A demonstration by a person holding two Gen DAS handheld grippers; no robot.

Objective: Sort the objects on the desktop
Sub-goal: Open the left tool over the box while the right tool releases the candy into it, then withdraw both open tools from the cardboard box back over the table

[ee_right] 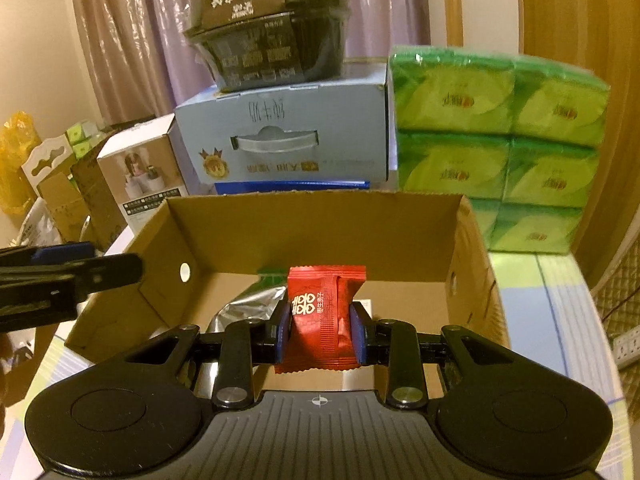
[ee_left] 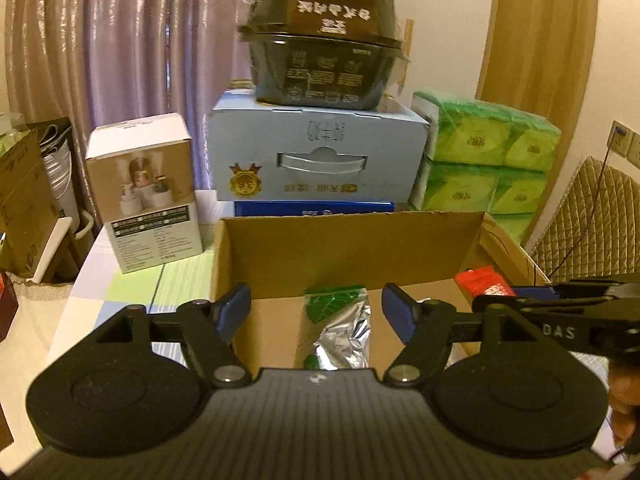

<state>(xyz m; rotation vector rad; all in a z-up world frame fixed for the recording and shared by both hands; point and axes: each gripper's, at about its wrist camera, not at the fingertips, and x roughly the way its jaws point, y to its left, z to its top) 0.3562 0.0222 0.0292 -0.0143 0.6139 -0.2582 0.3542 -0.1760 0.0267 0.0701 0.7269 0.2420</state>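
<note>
One open cardboard box (ee_right: 312,228) lies just ahead of both tongs as the sorting bin. One silver-green pouch (ee_left: 340,320) lies inside it, ahead of the left gripper (ee_left: 316,312), whose jaws are released and empty. The right gripper (ee_right: 320,334) pinches one red sachet (ee_right: 324,316) above the box, probably for dropping in

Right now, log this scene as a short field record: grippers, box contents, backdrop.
left gripper: open, empty, above the cardboard box
right gripper: shut on a red packet, over the box
in box: green and silver pouch
behind box: blue carton with a black bowl on top; green tissue packs beside it
</note>
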